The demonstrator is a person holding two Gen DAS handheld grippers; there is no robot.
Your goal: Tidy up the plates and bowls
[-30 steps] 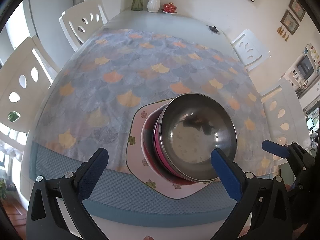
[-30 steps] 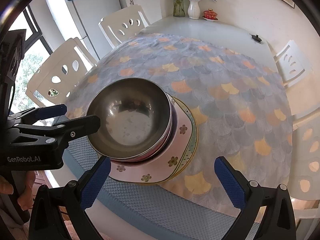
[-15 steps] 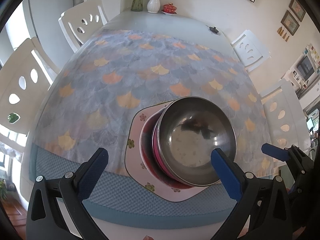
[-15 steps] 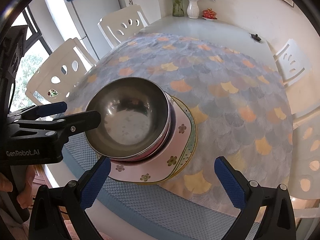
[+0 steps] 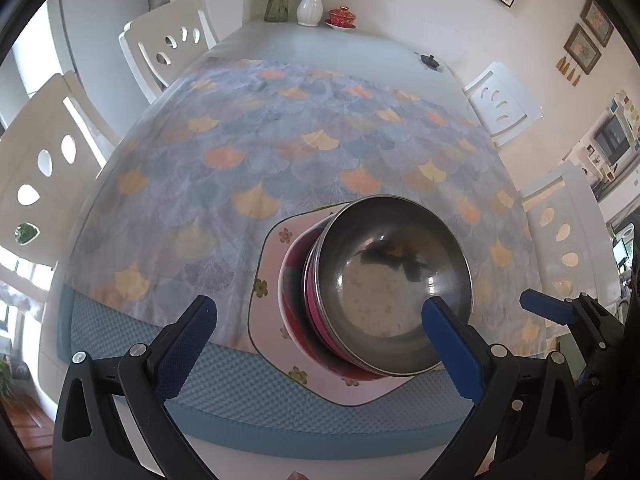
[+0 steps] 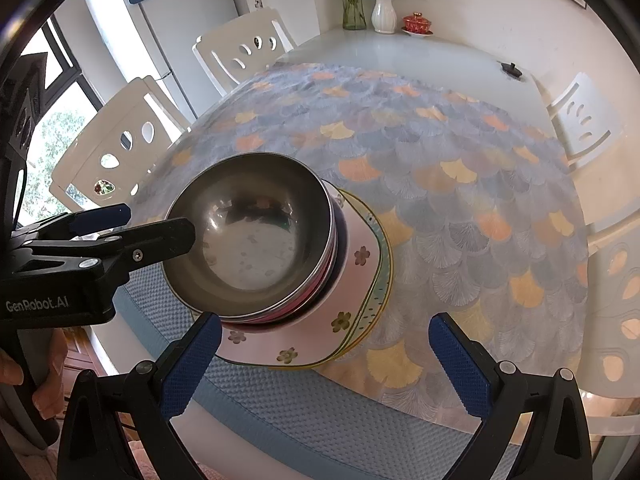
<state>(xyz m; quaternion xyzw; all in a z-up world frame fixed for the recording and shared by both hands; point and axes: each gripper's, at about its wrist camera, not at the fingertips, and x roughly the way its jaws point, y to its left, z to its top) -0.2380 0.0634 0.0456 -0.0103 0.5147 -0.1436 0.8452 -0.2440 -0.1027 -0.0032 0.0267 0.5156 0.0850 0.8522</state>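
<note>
Right wrist view: left gripper [image 6: 152, 226] level, jaws apart beside steel bowl [image 6: 250, 240].

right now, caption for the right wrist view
Steel bowl nested atop stacked bowls and plates; both grippers open.

One text was readable: "GenRobot.AI", in white on the black body of the left gripper [image 6: 132, 224]. It sat just left of the steel bowl [image 6: 250, 236].

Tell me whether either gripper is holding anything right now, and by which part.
Nothing is held. The left gripper and right gripper are both open; the steel bowl sits nested in the stack on the pink plate.
</note>
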